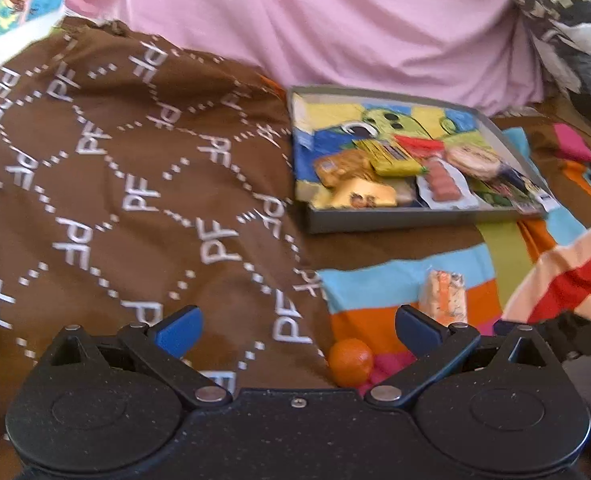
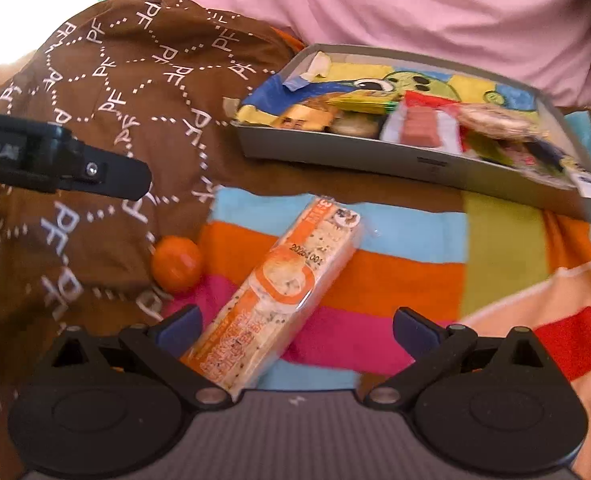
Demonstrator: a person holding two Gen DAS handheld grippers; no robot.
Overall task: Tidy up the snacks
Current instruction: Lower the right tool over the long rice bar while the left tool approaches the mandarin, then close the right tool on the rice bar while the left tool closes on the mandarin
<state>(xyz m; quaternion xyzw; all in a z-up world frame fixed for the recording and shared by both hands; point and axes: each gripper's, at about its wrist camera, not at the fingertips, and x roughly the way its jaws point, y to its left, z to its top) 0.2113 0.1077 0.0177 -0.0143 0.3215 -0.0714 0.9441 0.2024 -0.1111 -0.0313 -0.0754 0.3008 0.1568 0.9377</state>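
A shallow grey box (image 1: 379, 220) (image 2: 375, 156) holding several snack packets sits on the bed ahead. On the striped cloth lies an orange-and-white cracker pack (image 2: 279, 288) (image 1: 447, 292), and a small orange fruit (image 2: 177, 264) (image 1: 350, 361) rests left of it. My right gripper (image 2: 297, 334) is open, its fingers spread either side of the pack's near end, the pack close to the left finger. My left gripper (image 1: 298, 330) is open and empty, hovering over the brown cloth with the fruit just ahead between its fingers; one of its fingers (image 2: 107, 176) shows at the left of the right wrist view.
A brown quilt printed with "PF" (image 1: 115, 184) covers the left side. Pink bedding (image 1: 335, 32) is piled behind the box. The striped cloth (image 2: 395, 280) lies under the snacks, and a peach-and-red fabric (image 2: 555, 332) lies at the right.
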